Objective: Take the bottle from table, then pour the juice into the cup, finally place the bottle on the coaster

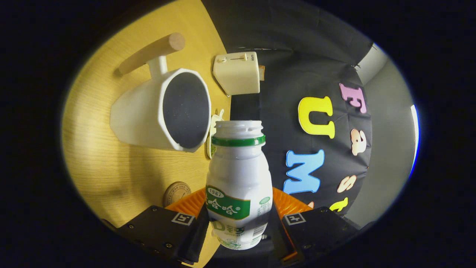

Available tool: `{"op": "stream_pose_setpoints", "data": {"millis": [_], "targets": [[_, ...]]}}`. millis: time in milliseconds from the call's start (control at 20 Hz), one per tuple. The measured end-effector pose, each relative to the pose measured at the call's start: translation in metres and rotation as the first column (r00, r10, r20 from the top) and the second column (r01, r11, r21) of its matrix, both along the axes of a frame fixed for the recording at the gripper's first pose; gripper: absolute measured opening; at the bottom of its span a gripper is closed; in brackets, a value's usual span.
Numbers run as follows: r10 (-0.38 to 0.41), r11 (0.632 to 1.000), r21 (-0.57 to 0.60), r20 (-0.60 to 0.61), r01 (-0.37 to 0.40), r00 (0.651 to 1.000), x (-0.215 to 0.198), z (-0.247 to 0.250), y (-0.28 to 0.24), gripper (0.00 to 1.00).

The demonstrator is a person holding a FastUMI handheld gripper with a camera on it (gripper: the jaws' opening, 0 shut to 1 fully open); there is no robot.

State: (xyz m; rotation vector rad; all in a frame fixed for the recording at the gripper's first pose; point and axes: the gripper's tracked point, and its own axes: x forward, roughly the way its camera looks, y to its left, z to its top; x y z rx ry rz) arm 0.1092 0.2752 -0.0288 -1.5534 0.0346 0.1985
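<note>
Gripping bottle [238, 178] in gripper [238, 227], long axis forward, mouth toward cup [163, 109]

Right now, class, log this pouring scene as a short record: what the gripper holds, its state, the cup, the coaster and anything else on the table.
held: white plastic bottle with green neck ring, cap off, between the fingers
gripper: shut on the bottle
cup: white faceted cup with wooden handle, just beyond the bottle mouth
coaster: round wooden coaster, beside the bottle
other: cream toaster
surface: yellow wooden table
</note>
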Motion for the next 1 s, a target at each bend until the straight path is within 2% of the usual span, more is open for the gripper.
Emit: {"op": "stream_pose_setpoints", "data": {"millis": [250,400,600,850,1000], "targets": [[-0.002,0.991,0.130,-0.014,0.004,1.000,-0.002,0.005,-0.002,0.73],[0.001,0.969,0.247,-0.046,0.011,0.999,-0.002,0.004,-0.003,0.73],[0.006,0.911,0.412,-0.088,0.031,0.996,-0.004,0.007,-0.007,0.73],[0.017,0.846,0.531,-0.097,0.037,0.995,-0.010,0.010,-0.012,0.73],[0.040,0.770,0.636,-0.125,0.049,0.991,-0.011,0.012,-0.013,0.73]]}}
